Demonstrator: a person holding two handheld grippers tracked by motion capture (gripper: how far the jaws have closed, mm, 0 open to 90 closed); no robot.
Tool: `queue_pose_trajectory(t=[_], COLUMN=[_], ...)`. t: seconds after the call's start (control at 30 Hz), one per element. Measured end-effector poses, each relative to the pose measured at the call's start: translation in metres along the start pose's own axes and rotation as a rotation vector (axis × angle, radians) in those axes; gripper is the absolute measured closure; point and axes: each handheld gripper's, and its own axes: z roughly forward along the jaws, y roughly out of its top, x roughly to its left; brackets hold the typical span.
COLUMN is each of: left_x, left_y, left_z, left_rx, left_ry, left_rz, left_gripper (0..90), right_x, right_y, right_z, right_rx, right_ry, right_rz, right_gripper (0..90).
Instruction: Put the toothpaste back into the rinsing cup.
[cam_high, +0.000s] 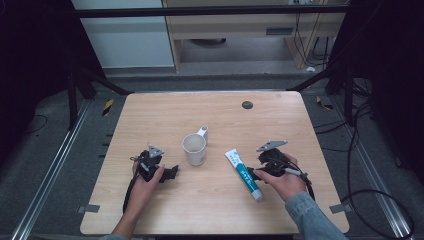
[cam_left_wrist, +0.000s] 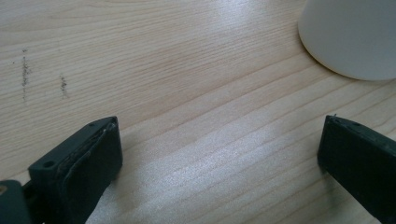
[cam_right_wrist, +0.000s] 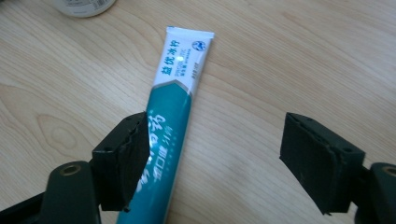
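Observation:
A white mug stands upright near the table's middle, handle toward the far side. To its right a teal and white toothpaste tube lies flat, cap toward the near edge. My left gripper rests low on the wood left of the mug, open; its own view has the mug's wall at the upper right beyond the gripper. My right gripper is open at the tube's right side. In its view the tube runs past the left fingertip, with bare wood across the rest of the gripper.
The wooden table has a small dark round disc near its far edge. Grey tape pieces mark the near corners. Dark floor, metal rails and cables surround the table.

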Motion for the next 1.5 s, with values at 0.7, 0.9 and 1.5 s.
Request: queue_pose_trajectory(t=[0.7, 0.9, 1.5], left_x=[0.001, 0.001, 0.001], left_y=[0.001, 0.001, 0.001], left_z=[0.001, 0.001, 0.001], left_rx=[0.001, 0.003, 0.003], left_ry=[-0.001, 0.0, -0.001], left_rz=[0.001, 0.001, 0.001], left_gripper=[0.0, 0.0, 0.0], right_x=[0.013, 0.015, 0.019], right_y=[0.032, 0.031, 0.032], right_z=[0.043, 0.053, 0.07], right_rx=[0.111, 0.147, 0.201], right_ry=[0.056, 0.07, 0.083], right_rz=[-0.003, 0.002, 0.016], right_gripper=[43.1, 44.0, 45.8])
